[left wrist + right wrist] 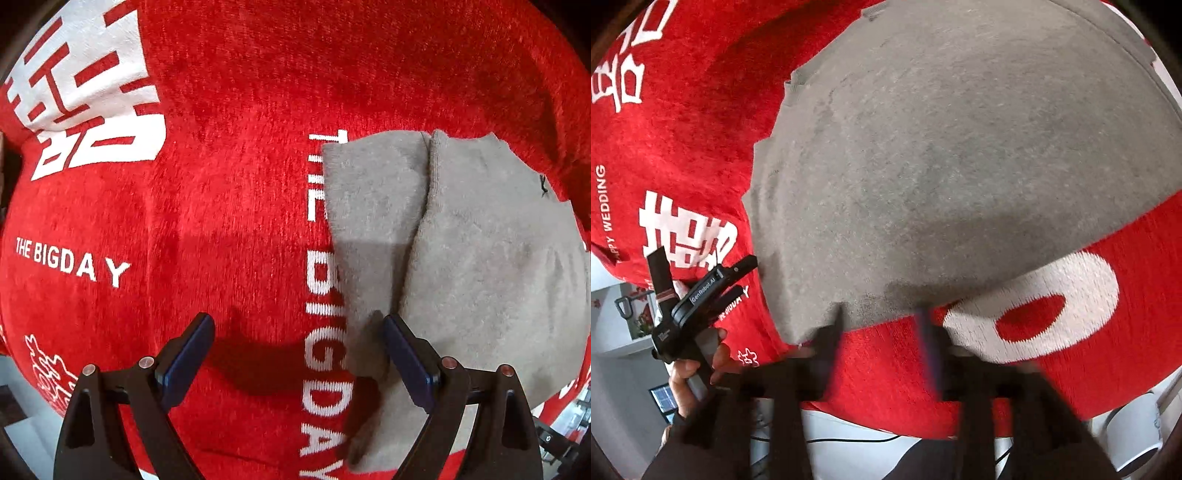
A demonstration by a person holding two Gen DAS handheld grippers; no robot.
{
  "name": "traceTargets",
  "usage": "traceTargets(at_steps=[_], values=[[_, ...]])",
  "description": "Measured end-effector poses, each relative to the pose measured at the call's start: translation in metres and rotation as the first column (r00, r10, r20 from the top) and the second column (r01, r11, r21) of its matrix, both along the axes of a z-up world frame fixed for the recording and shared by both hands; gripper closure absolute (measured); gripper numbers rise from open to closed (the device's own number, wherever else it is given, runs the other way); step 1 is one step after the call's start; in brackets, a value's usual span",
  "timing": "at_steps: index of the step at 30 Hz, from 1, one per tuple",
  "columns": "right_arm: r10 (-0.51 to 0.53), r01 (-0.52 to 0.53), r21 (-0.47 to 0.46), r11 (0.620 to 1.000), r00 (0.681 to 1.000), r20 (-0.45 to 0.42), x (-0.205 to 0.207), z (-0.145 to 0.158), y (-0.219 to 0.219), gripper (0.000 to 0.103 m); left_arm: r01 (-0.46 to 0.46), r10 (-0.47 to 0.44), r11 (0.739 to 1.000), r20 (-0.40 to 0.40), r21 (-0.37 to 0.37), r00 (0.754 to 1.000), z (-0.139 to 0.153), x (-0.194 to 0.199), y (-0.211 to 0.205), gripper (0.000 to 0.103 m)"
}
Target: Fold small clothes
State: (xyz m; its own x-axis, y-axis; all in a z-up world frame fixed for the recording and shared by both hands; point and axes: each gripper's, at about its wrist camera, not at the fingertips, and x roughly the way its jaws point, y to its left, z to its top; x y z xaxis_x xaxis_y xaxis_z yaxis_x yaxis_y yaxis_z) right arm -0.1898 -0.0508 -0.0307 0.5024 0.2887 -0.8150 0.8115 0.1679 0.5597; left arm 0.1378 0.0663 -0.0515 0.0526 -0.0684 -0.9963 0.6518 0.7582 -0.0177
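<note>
Snagging is the risk: the folded grey fleece garment (461, 236) lies on the plush red printed blanket (229, 177), both left tongs (297, 345) and right tongs (881, 323) apart and empty, so a low pinch could gather blanket too.

A red blanket (240, 184) with white lettering carries a grey garment (461, 240).

We read "THE BIGDAY" woven in white twice across the red blanket (229, 206), beside large double-happiness characters. From the right wrist view we make out "HAPPY WEDDING" along its edge, and "GenRobot.AI" printed on the left gripper (701, 291).
</note>
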Motion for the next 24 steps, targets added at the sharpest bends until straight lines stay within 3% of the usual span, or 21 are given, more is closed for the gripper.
traceTargets(at_steps=[24], values=[[-0.129, 0.098, 0.218, 0.971, 0.983, 0.129, 0.016, -0.037, 0.033, 0.036, 0.007, -0.008, 1.0, -0.046, -0.023, 0.999, 0.004, -0.005, 0.008, 0.011]])
